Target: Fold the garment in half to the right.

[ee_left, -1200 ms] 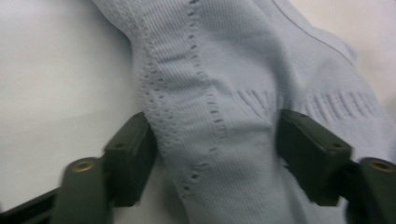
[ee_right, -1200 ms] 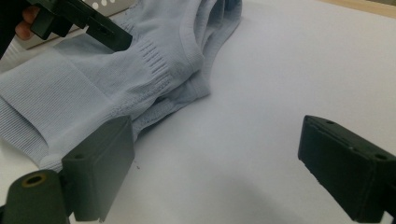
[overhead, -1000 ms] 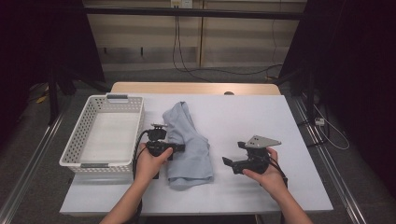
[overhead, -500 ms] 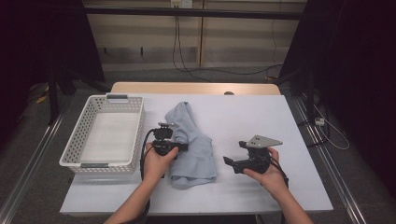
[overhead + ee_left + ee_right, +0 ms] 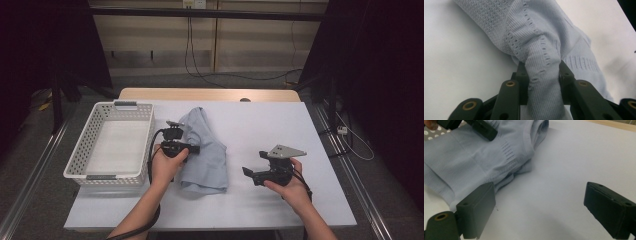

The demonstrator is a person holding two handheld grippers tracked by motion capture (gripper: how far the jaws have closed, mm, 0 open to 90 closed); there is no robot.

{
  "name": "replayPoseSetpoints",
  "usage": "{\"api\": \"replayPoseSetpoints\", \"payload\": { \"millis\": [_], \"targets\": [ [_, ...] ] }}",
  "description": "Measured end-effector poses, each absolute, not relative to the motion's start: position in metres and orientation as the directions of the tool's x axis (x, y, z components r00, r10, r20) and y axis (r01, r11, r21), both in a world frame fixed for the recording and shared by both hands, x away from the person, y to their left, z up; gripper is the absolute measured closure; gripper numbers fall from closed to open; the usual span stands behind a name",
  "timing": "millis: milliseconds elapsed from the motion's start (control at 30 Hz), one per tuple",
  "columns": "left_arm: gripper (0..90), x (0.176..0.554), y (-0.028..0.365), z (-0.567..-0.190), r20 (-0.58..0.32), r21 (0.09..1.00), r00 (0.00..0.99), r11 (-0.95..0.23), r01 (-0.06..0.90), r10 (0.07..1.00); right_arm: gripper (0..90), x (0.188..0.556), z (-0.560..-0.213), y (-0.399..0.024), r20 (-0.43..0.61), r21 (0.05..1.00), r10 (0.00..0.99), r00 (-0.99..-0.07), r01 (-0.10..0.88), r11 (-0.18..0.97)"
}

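Currently logged, item one: pale blue knitted garment (image 5: 204, 150), lying crumpled at mid-table, just right of the white perforated basket (image 5: 111, 145), on the white table (image 5: 280, 130).

Item two: left gripper (image 5: 176, 146). Its jaws have just been closing, and a bunched fold of the knit (image 5: 544, 75) now sits pinched between them, pressed on both sides. Compared with a second ago, this gripper sits a little higher and further onto the cloth's left edge. Judgement: the grasp is made, so a lift toward the basket looks possible next.

Item three: right gripper (image 5: 264, 173). Jaws stand wide apart, nothing between them, over bare table to the right of the garment; position unchanged from a second ago.

Markings: no brand, label or legible writing found on garment, basket or tools.
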State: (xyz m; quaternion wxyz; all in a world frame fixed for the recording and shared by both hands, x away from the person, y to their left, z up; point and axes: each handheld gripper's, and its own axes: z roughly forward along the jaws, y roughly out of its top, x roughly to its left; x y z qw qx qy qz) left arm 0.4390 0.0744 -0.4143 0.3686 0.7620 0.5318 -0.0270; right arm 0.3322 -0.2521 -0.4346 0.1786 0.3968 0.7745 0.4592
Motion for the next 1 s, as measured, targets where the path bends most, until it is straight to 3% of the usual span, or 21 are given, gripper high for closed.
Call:
{"api": "replayPoseSetpoints", "payload": {
  "millis": [167,433,633,933,1000],
  "targets": [
    [65.6,0.443,0.073,-0.416,-0.417,0.519,0.431,-0.18,0.836,0.8,10.4,0.332,-0.435,-0.253,0.089,0.851,0.779,-0.621,0.453,0.264],
    [33.5,0.441,0.076,-0.428,-0.436,0.517,0.422,-0.162,0.84,0.795,10.6,0.331,-0.437,-0.252,0.087,0.849,0.778,-0.622,0.456,0.269],
    [20.6,0.437,0.079,-0.432,-0.413,0.522,0.439,-0.188,0.832,0.798,10.6,0.332,-0.437,-0.25,0.086,0.849,0.775,-0.626,0.454,0.272],
    [16.7,0.43,0.079,-0.442,-0.438,0.506,0.428,-0.177,0.844,0.791,10.7,0.333,-0.436,-0.246,0.085,0.85,0.768,-0.634,0.449,0.276],
    [26.8,0.427,0.077,-0.444,-0.468,0.502,0.424,-0.162,0.85,0.776,10.7,0.333,-0.436,-0.246,0.084,0.85,0.768,-0.635,0.448,0.277]
  ]
}}
